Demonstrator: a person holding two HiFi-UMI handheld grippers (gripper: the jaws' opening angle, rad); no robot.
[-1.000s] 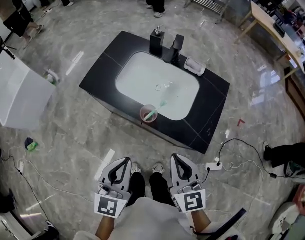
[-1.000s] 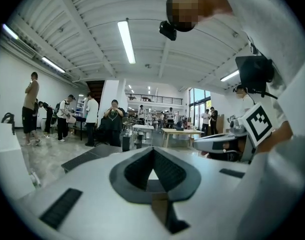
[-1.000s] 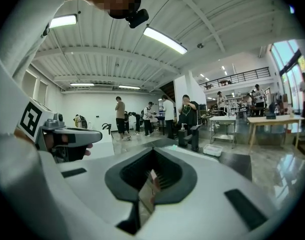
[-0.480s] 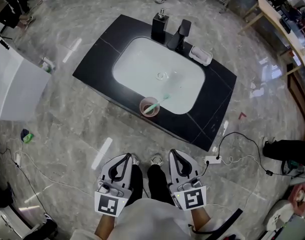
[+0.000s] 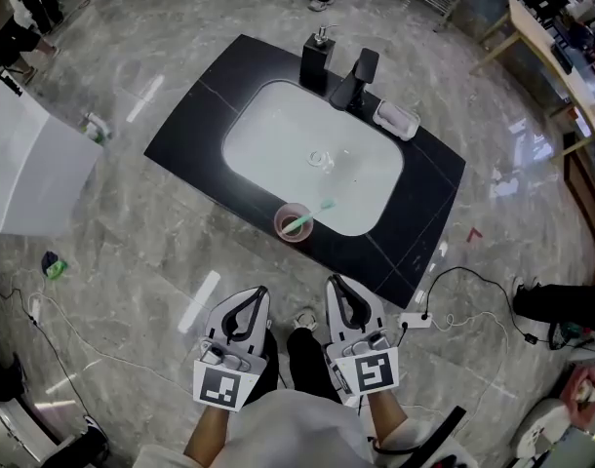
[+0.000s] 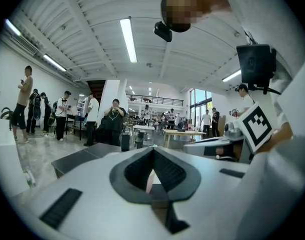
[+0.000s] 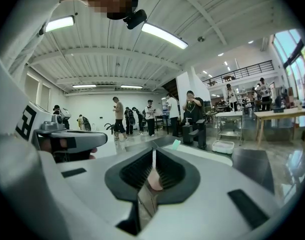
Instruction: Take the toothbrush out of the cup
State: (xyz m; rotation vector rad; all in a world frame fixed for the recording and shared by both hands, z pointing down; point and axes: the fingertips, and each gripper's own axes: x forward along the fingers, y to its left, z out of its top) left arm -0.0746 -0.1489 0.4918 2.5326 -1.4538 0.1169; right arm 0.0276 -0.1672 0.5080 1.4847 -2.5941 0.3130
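Toothbrush (image 5: 310, 215) removal is not yet done. The black bench (image 5: 205, 125) fills the upper middle of the head view, with the white sink (image 5: 312, 159) set in it. At the bottom centre, the left gripper (image 5: 257, 293) and right gripper (image 5: 335, 284) point toward the bench, well apart from it. Both have their jaws together and empty, probably because nothing is near enough to grasp. The pink cup (image 5: 290, 226) stands on the bench's near edge, and the toothbrush leans in it over the sink, so its handle is free to grasp.
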